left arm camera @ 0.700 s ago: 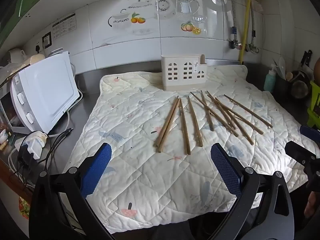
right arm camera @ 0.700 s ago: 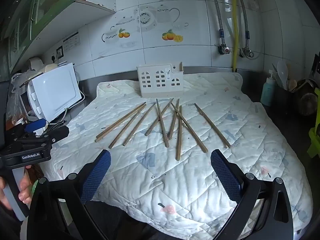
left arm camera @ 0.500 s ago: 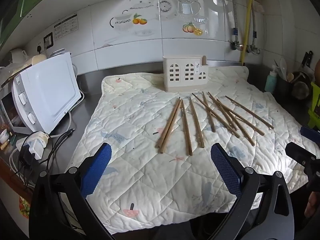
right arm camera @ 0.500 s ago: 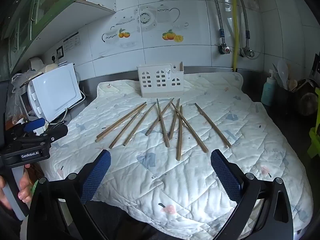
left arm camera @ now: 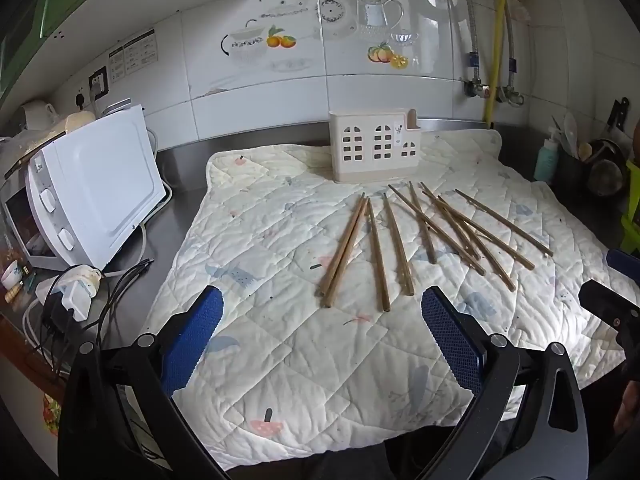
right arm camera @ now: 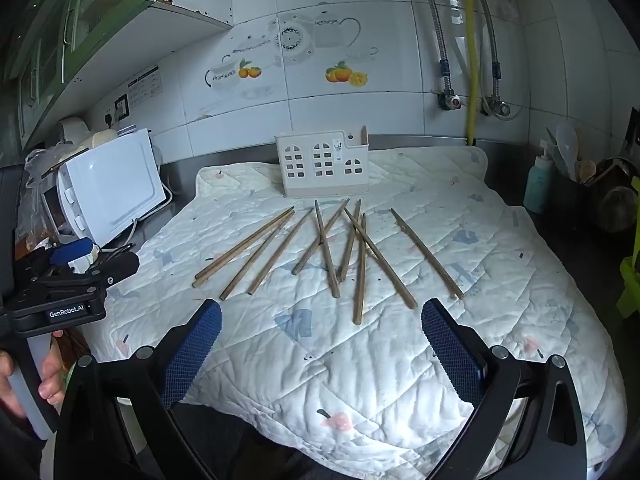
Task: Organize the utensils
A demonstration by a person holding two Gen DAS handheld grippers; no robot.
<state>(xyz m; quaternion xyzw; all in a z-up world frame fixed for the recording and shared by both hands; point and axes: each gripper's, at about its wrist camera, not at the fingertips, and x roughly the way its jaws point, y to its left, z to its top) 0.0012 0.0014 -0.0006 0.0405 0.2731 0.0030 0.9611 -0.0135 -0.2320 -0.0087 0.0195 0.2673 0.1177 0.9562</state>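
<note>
Several wooden chopsticks lie fanned out on a white quilted mat. Behind them, near the wall, stands a cream utensil holder with window cut-outs. My left gripper hovers open over the mat's near edge, short of the chopsticks, nothing between its blue pads. My right gripper is likewise open and empty in front of the chopsticks. In the right wrist view the left gripper shows at the far left, held by a hand.
A white microwave with cables and a plug sits left of the mat. A teal bottle and a dark pot of utensils stand at the right. Pipes run down the tiled wall.
The left wrist view has shifted slightly, so the mat and chopsticks sit a little further right and lower. The right wrist view is almost unchanged. Both grippers stay open.
</note>
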